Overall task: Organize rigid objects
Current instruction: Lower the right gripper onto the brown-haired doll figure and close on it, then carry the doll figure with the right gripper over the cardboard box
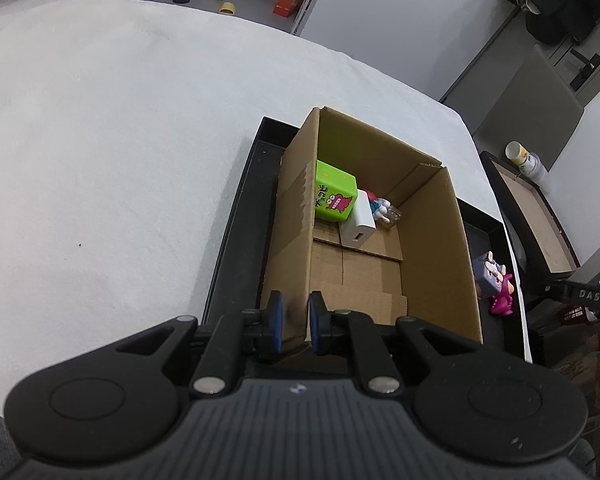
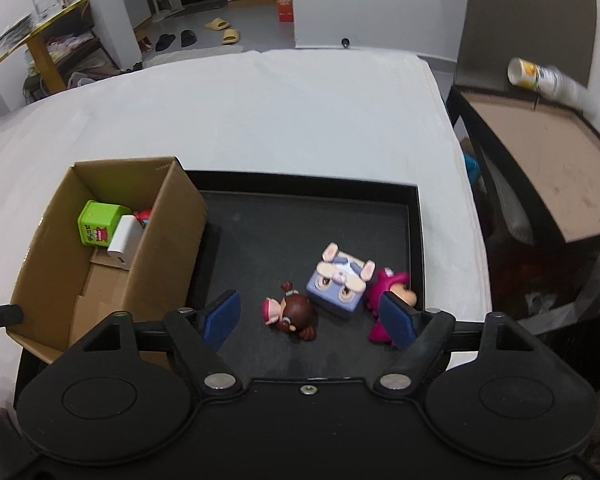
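Note:
An open cardboard box [image 1: 432, 240] stands on the left part of a black tray [image 1: 236, 232]. My left gripper [image 1: 297, 314] is shut on the box's near wall. Inside the box lie a green cartoon cube [image 1: 334, 196], a white charger [image 1: 360, 226] and a small red and blue figure [image 1: 376, 204]. My right gripper [image 2: 309, 314] hangs open over the tray [image 2: 300, 216], holding nothing. Below and between its fingers lies a brown-haired figurine [image 2: 292, 314]. A lavender rabbit cube [image 2: 338, 284] sits just beyond it, and a magenta figure [image 2: 384, 288] lies by the right finger.
The tray rests on a white cloth-covered table [image 2: 260, 120]. To the right of the table stands a black side table [image 2: 540, 152] with a can [image 2: 540, 76] on it. The floor beyond has slippers and an orange box [image 2: 285, 4].

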